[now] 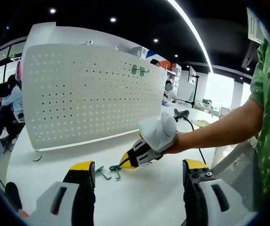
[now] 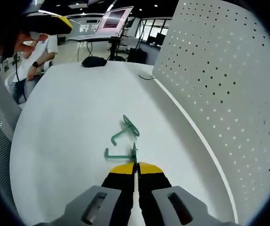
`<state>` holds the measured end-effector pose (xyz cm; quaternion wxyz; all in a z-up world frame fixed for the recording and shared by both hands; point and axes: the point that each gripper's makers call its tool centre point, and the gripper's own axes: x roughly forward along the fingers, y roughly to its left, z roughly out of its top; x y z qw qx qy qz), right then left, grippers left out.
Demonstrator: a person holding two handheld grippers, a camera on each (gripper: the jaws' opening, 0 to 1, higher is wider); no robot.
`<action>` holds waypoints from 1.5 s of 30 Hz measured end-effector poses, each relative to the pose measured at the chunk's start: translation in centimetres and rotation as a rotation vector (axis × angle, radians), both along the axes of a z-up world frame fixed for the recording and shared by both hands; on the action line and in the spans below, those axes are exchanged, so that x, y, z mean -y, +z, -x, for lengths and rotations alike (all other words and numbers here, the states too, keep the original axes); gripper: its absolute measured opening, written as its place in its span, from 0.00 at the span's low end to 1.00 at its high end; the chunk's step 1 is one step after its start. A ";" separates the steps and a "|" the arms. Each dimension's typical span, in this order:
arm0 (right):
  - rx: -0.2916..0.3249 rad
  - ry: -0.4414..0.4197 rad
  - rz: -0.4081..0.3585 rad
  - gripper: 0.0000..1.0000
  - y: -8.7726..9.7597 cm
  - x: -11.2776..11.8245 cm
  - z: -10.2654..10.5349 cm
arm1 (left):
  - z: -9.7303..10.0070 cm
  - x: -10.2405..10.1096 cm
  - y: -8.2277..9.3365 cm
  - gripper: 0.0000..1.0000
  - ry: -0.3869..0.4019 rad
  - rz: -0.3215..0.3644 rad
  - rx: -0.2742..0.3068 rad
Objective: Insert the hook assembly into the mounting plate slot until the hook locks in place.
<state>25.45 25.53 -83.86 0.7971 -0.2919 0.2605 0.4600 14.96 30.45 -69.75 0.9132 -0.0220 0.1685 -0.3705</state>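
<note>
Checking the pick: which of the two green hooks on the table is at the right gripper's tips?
The nearer green hook, lying right at the closed right gripper. The other hook lies farther off, toward the pegboard.

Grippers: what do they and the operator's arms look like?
Both have black claws with yellow tips on light grey bodies. The right gripper has a rounded white housing with a small green light and a trailing black cable. The person's green patterned short sleeve shows.
</note>
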 end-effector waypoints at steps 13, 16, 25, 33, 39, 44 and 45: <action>-0.079 -0.134 -0.139 0.00 0.6 1.0 0.0 | 0.0 0.1 0.0 0.77 -0.008 0.001 0.000; -0.087 -0.150 -0.157 0.00 0.7 1.1 0.1 | 0.0 0.2 0.0 0.76 -0.009 0.000 -0.001; -0.115 -0.238 -0.280 0.00 2.0 1.7 -0.1 | -0.2 0.3 0.2 0.76 -0.011 0.007 0.001; -0.109 -0.273 -0.333 0.00 3.0 2.1 -0.1 | -0.3 0.6 0.4 0.75 -0.017 0.011 0.002; -0.100 -0.304 -0.388 0.00 4.3 2.3 -0.2 | -0.4 0.8 0.7 0.75 -0.021 0.018 0.007; -0.098 -0.325 -0.427 0.00 5.0 2.6 0.0 | -0.6 1.1 1.2 0.74 -0.023 0.034 0.009; -0.096 -0.329 -0.434 0.00 5.2 2.6 0.0 | -0.6 1.1 1.2 0.74 -0.025 0.035 0.011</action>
